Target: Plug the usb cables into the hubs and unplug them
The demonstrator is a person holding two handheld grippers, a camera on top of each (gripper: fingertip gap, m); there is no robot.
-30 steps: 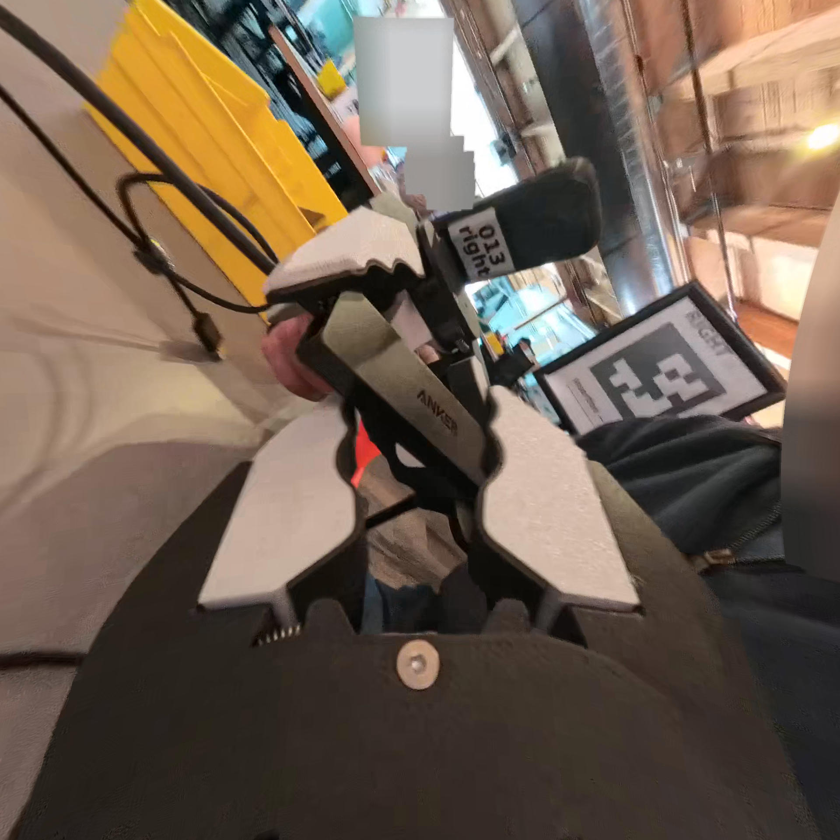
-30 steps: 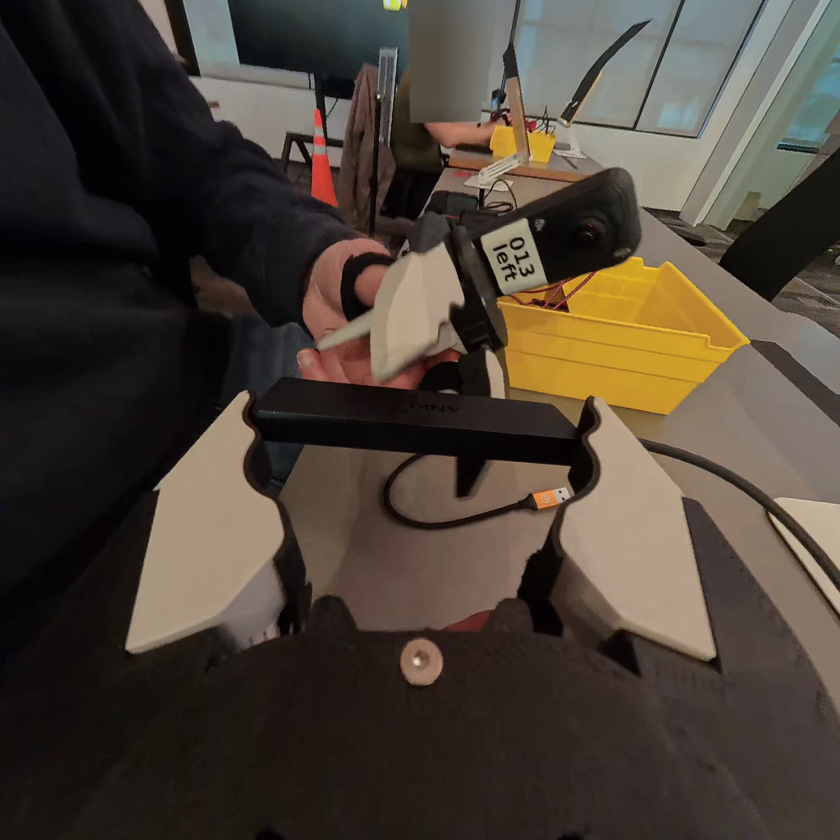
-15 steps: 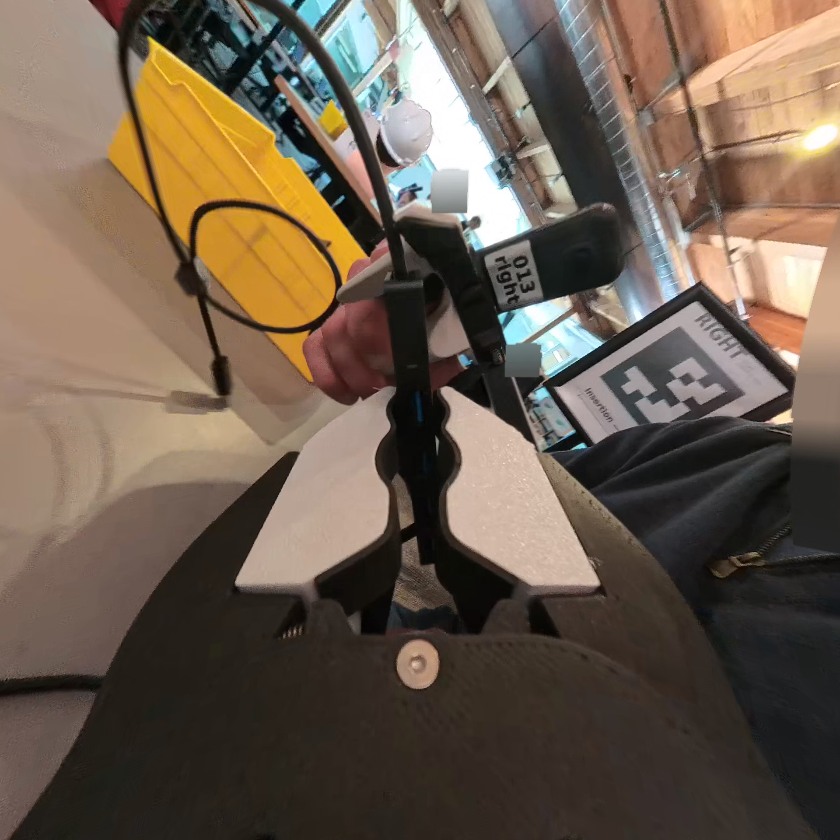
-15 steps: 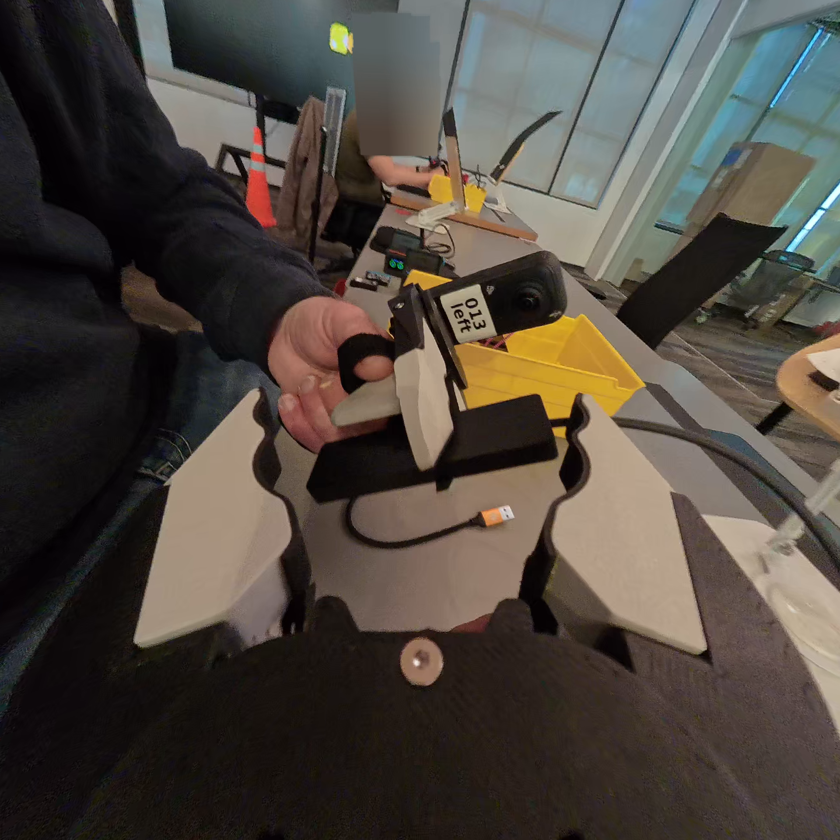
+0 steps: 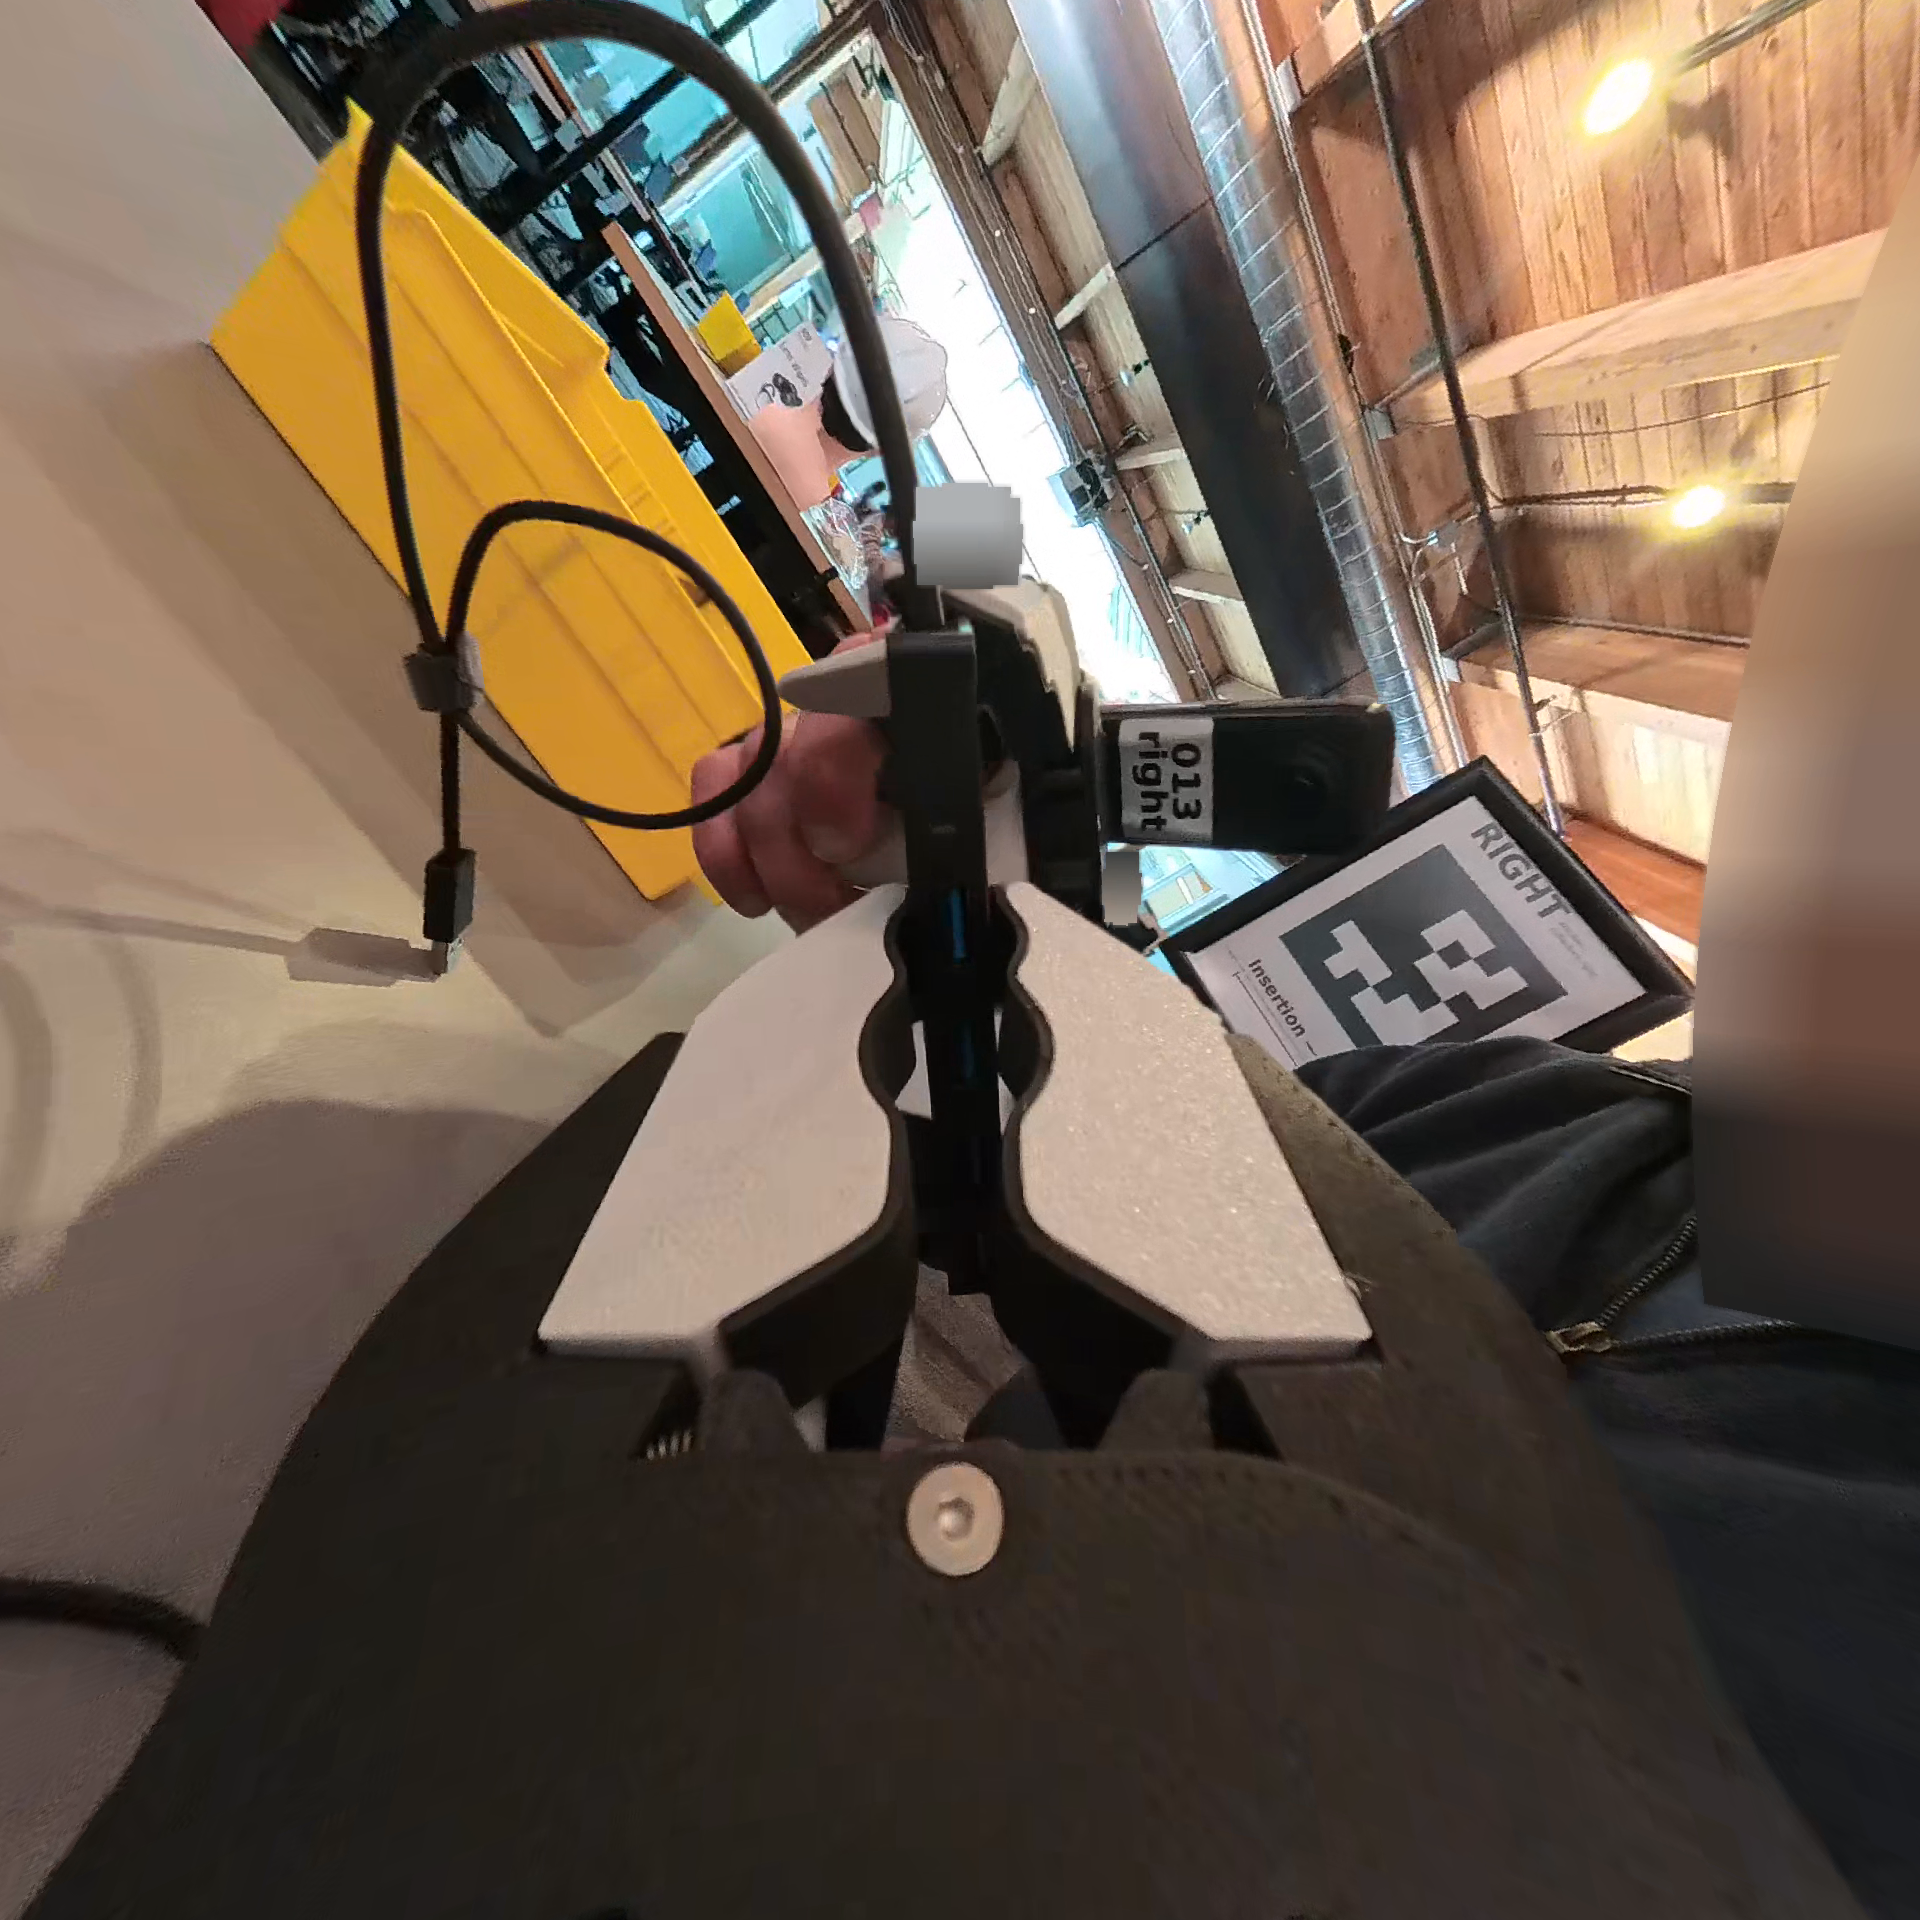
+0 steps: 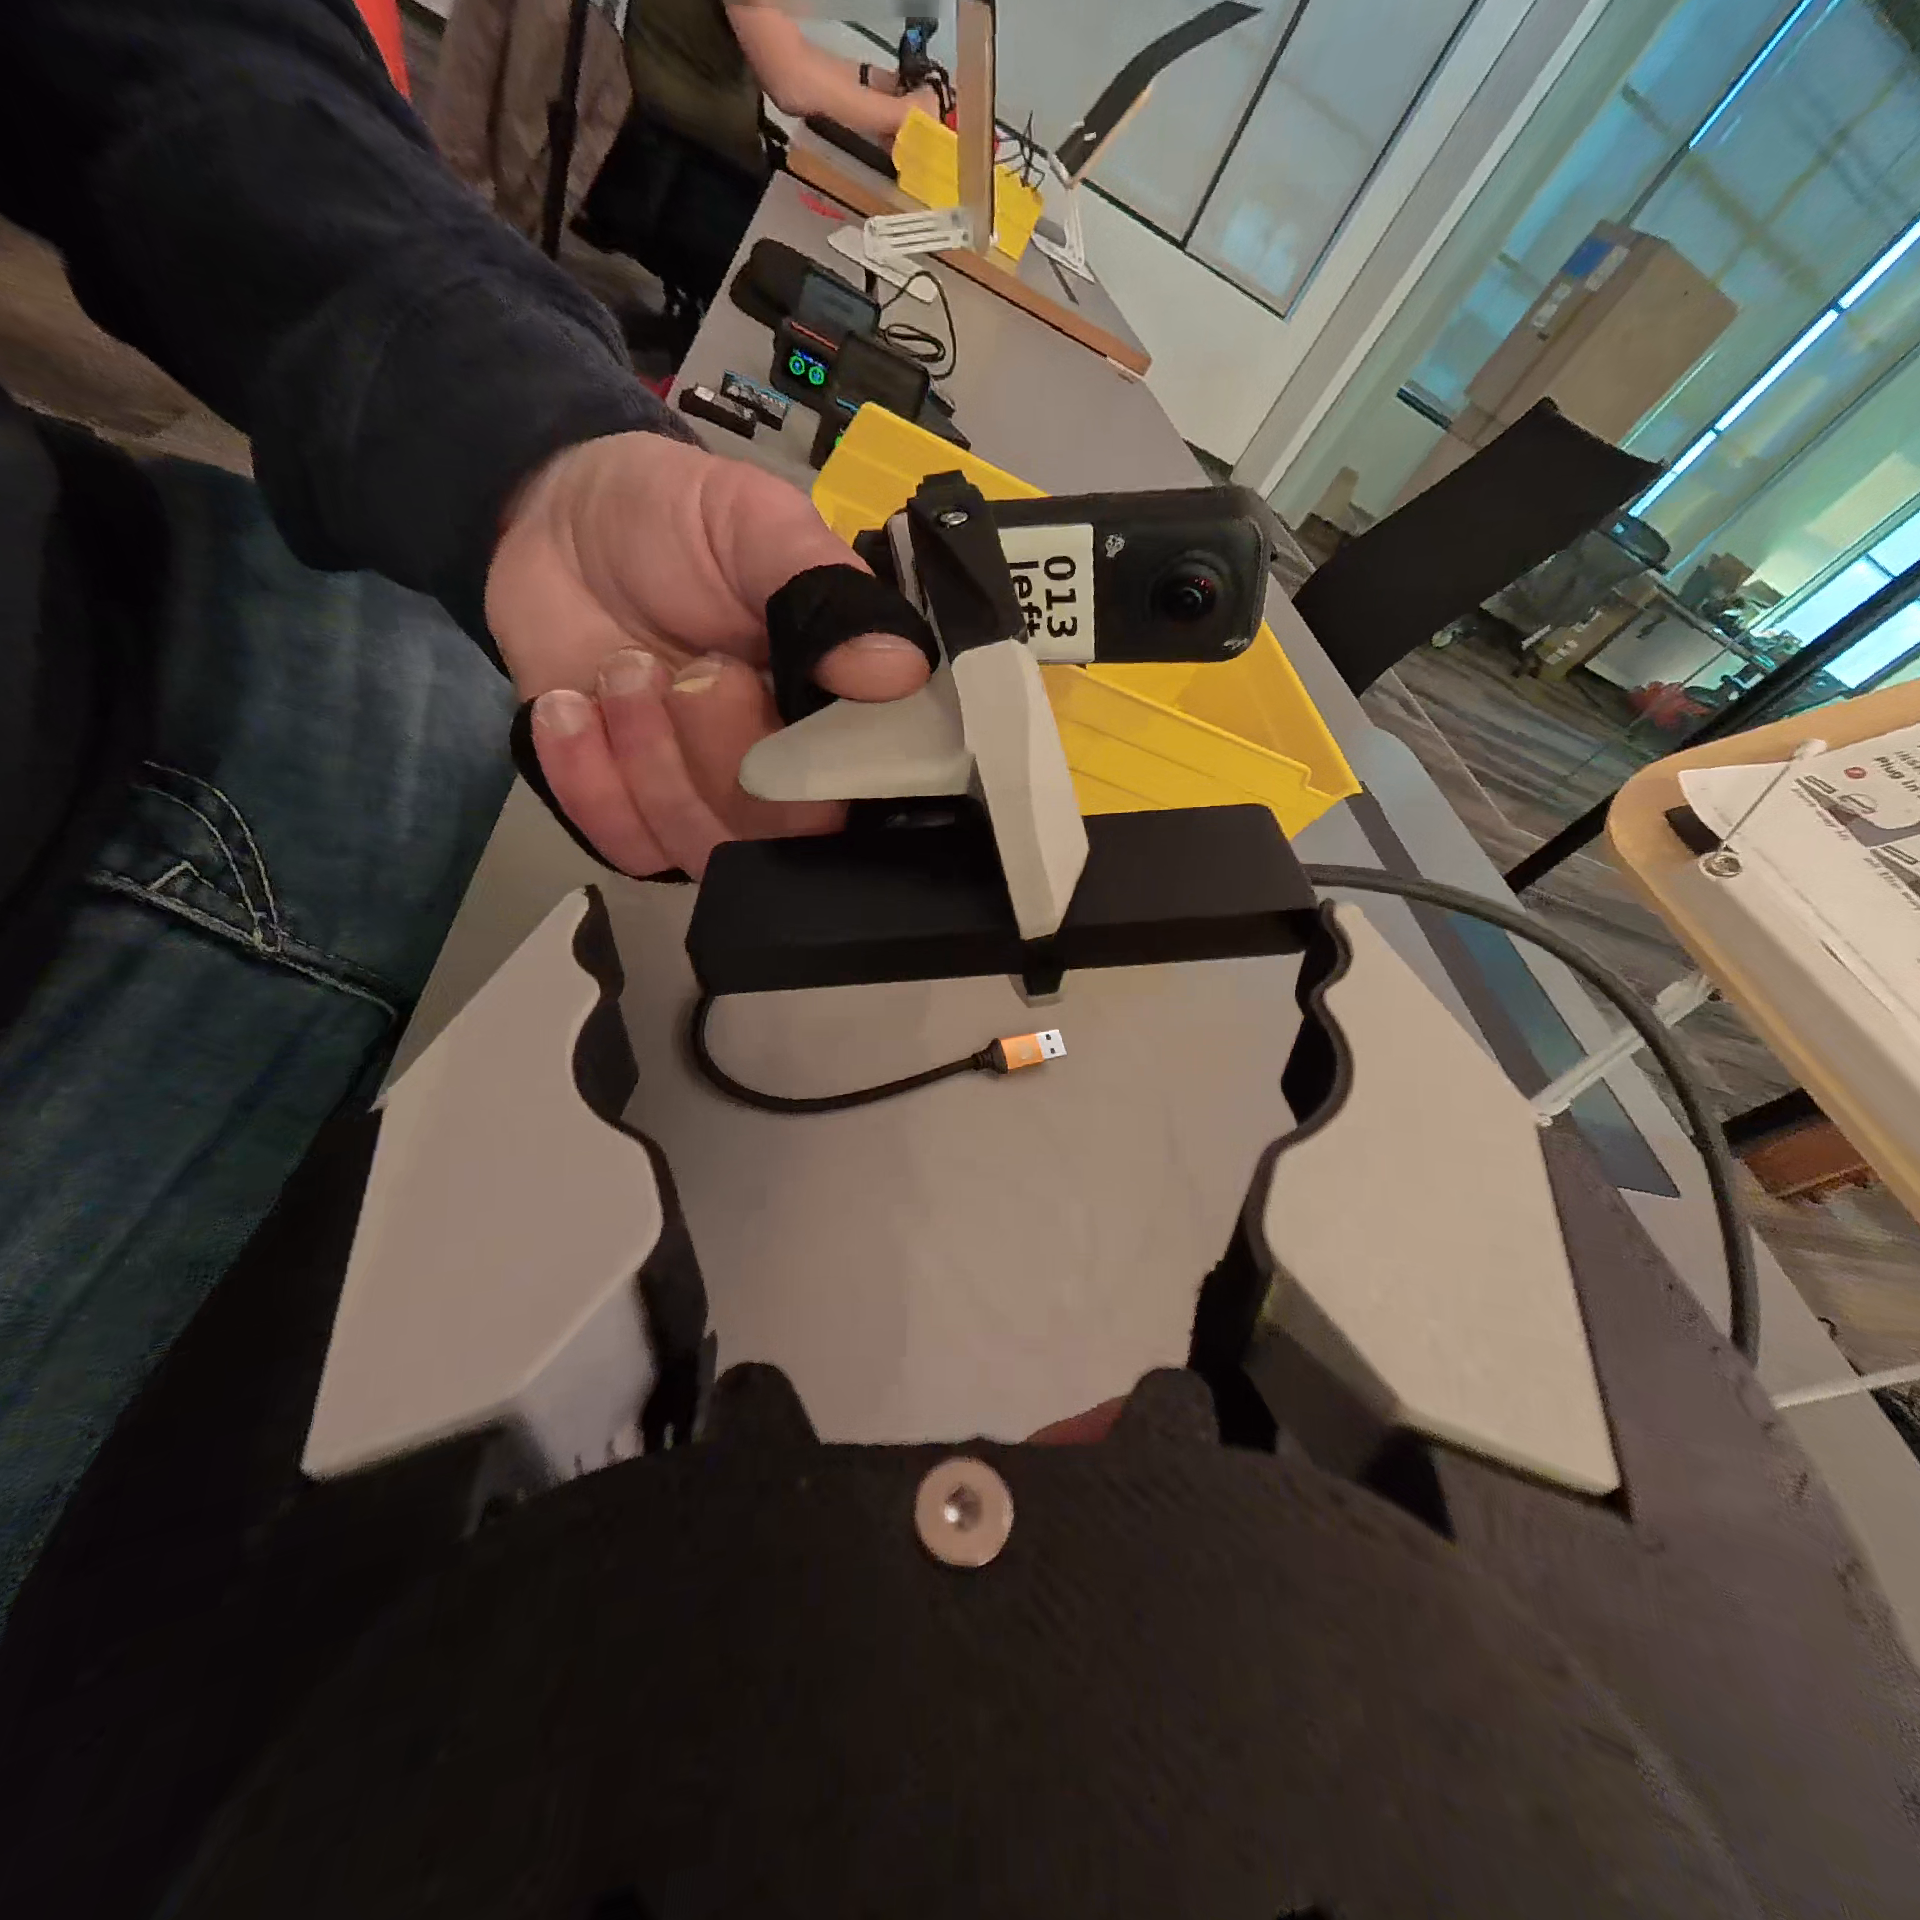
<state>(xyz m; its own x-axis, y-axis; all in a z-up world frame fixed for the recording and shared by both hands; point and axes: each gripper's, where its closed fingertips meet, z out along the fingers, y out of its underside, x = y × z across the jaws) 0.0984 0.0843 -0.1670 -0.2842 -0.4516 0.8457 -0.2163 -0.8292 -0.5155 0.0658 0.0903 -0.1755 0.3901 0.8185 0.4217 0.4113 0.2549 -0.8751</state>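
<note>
The left gripper [image 5: 951, 1049] has its fingers [image 5: 1132, 1122] closed edge-on around the black hub [image 5: 940, 790], which stands up between them in the air above the worktop [image 5: 156, 727]. The right gripper [image 6: 956, 1049] has its fingers [image 6: 1423, 1247] spread wide with nothing between them; seen from there, the hub [image 6: 997, 894] sits crosswise just beyond their tips.

The grip takes only the hub's thin faces, so I judge that a push from a plug could twist or slide it out of the pads. The hub's own black cable [image 5: 582, 665] loops off its far end and dangles beside the left fingers, its plug just above the worktop; it could snag or tug the hub askew.

Below the hub, an orange-tipped cable [image 6: 1023, 1051] lies on the worktop between the right fingers, unplugged. The hub hangs just over it, crowding a reach for that plug. Beyond the fingers stands a yellow bin [image 6: 1164, 727], and to their right a thick dark cable [image 6: 1662, 1070] arcs by.
</note>
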